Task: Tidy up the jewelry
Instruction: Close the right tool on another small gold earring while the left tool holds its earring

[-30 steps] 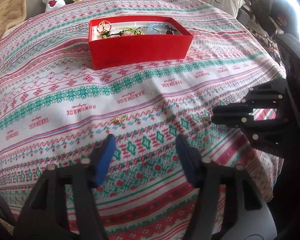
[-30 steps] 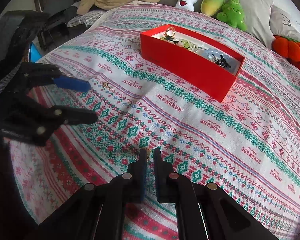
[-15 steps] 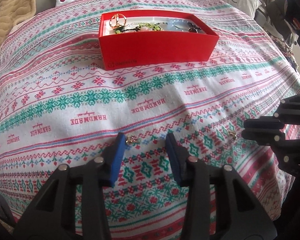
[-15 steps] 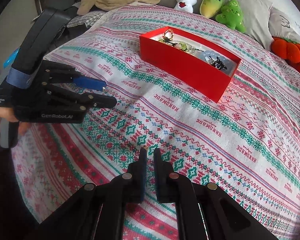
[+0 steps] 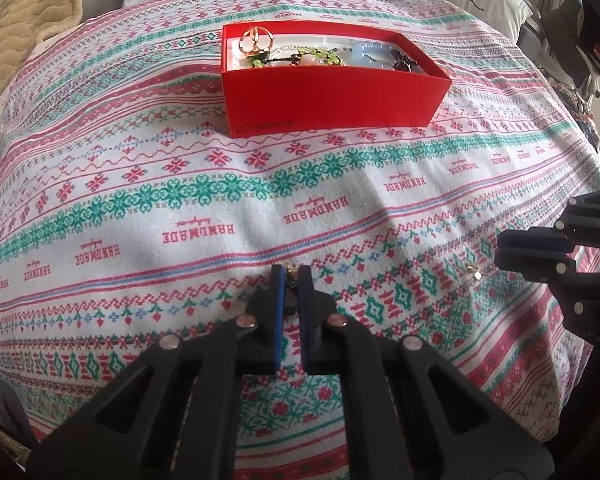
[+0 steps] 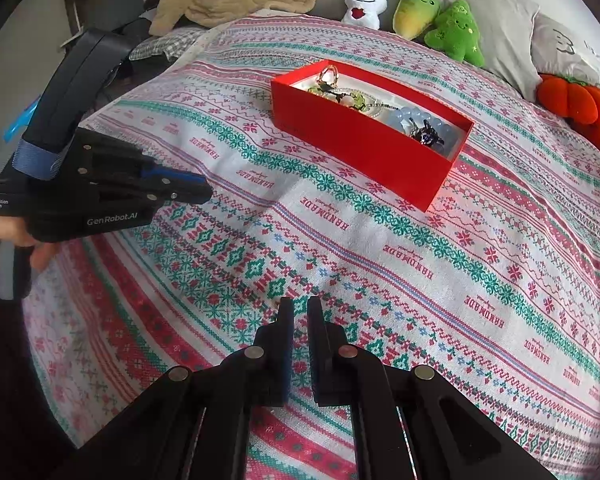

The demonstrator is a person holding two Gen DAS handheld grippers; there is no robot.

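Because the small gold earring [image 5: 291, 269] on the bed is light, tiny and slippery, the left tool [image 5: 291, 276], just closed, pinches it at the tips; the right tool [image 6: 296, 312] is together, empty, near another earring [image 5: 473, 269].

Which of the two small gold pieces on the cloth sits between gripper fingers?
The gold piece pinched by the left gripper; the other gold piece lies free.

"HANDMADE" — bedspread [image 5: 204, 236]; "GenRobot.AI" — tongs [image 6: 112, 220]

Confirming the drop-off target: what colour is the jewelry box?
Red jewelry box with a white lining, clearest in the left wrist view.
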